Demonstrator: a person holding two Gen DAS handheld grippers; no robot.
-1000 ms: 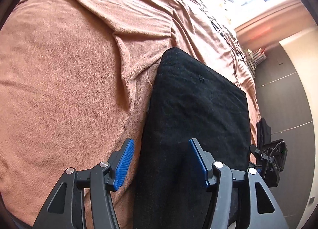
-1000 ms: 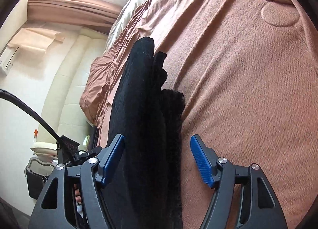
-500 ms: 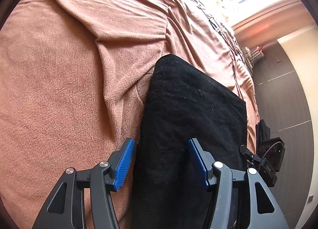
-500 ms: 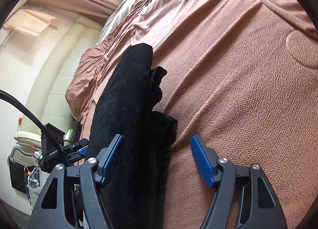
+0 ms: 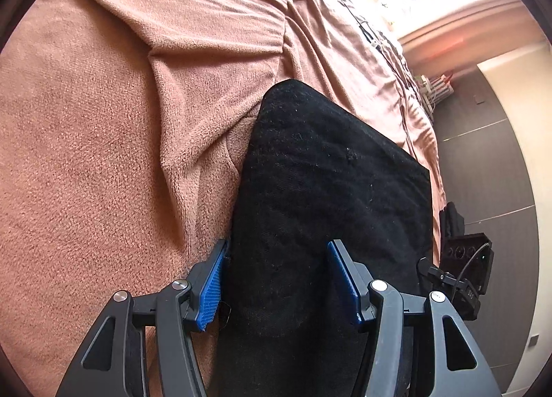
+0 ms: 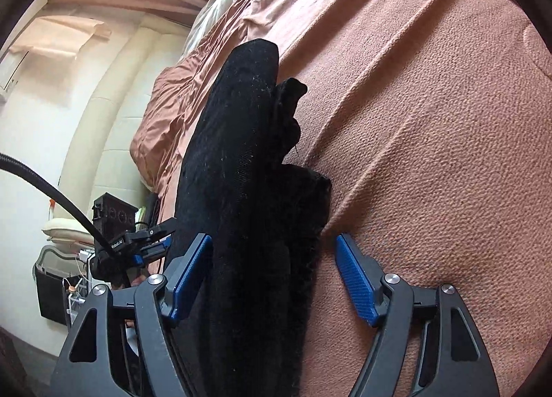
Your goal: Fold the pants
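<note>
The black pants [image 5: 331, 190] lie folded in a thick stack on the brown blanket [image 5: 86, 155]. My left gripper [image 5: 276, 279] is at the stack's near end. Black cloth fills the whole gap between its blue pads, and its left pad sits at the stack's left edge. In the right wrist view the same pants [image 6: 241, 155] run away from me as a long dark ridge. My right gripper [image 6: 272, 269] straddles that ridge with its jaws opening. Its left pad touches the cloth and its right pad stands just off it. The left gripper [image 6: 148, 245] shows at the far end.
A raised blanket fold [image 5: 179, 141] runs along the pants' left side. The bed edge [image 5: 434, 162] drops to a dark floor [image 5: 483, 155] on the right. A padded headboard [image 6: 114, 114] and a dark bin [image 6: 51, 290] stand beyond the bed in the right wrist view.
Both grippers and the pants between them have shifted across the blanket. The blanket fold has bunched closer to the pants. The right gripper's right pad stands slightly farther from the cloth.
</note>
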